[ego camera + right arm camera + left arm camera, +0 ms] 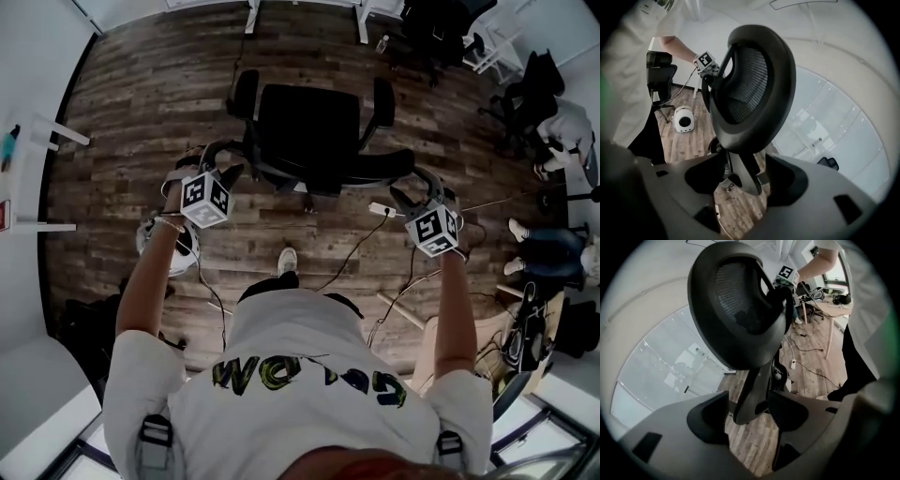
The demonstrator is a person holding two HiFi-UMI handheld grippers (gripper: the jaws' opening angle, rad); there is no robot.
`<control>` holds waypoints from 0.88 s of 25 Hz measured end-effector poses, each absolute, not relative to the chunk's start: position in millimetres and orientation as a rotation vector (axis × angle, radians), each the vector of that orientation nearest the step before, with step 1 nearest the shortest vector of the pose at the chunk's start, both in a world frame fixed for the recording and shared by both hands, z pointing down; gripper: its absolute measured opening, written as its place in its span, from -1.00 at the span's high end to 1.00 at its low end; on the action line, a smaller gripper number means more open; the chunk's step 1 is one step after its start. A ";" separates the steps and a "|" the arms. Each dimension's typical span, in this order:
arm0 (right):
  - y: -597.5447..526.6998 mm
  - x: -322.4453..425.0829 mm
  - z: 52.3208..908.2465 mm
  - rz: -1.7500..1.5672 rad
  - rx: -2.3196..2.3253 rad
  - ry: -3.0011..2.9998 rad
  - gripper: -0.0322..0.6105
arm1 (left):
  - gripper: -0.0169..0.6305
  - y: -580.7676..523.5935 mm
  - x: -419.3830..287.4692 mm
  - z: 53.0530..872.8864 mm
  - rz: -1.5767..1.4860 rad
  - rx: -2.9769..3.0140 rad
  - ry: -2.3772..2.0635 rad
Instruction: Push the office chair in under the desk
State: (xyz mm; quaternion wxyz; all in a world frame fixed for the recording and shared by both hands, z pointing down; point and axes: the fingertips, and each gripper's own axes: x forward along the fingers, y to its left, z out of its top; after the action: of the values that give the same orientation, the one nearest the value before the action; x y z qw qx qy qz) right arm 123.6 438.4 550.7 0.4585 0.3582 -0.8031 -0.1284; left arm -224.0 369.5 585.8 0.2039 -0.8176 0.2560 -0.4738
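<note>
I stand right behind the black office chair with the mesh backrest and two padded armrests [309, 127]. Its backrest is turned toward me and its seat points away. It rests on the dark wood-plank floor [141, 103], out in the open. At the far edge of the head view are two white metal legs [361, 23]. I take them for the desk's, though only their lower ends show, so I can't be sure. The chair stands short of them, not tucked under anything.

My left gripper [225, 176] is at the left end of the backrest's curved top rim and my right gripper [412, 195] is at the right end. Both arms are stretched out in front of my white printed T-shirt [309, 375].

In the left gripper view the jaws [750, 416] stand wide apart. The chair's mesh back [736, 310] rises edge-on above them, and its dark lower frame runs down through the gap. The right-hand jaw looks very close to that frame, but I can't tell whether it touches.

The right gripper view shows the same thing mirrored. The jaws [745, 180] are spread wide, with the backrest [754, 84] above and its frame passing between them, and the pads are not pressed on it.

A white rounded device with a dark window [683, 118] sits on the floor to my left. A white power strip with a trailing cable [382, 209] lies just beside the chair's right rear.
</note>
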 end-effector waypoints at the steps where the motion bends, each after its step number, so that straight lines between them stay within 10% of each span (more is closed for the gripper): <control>1: 433.0 124.3 557.5 -0.304 0.872 -1.972 0.04 | 0.13 362.9 -225.1 592.8 -1.342 -2.269 0.699; 22: 360.7 137.2 601.1 -0.236 0.858 -1.903 0.34 | 0.33 296.6 -205.9 614.7 -1.391 -2.250 0.648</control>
State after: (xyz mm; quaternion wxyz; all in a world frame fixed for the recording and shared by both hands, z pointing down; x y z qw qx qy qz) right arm 137.2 360.7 601.1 0.4973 0.3545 -0.7858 -0.0976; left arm -205.9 296.6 614.7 0.2076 -0.8081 0.2327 -0.4997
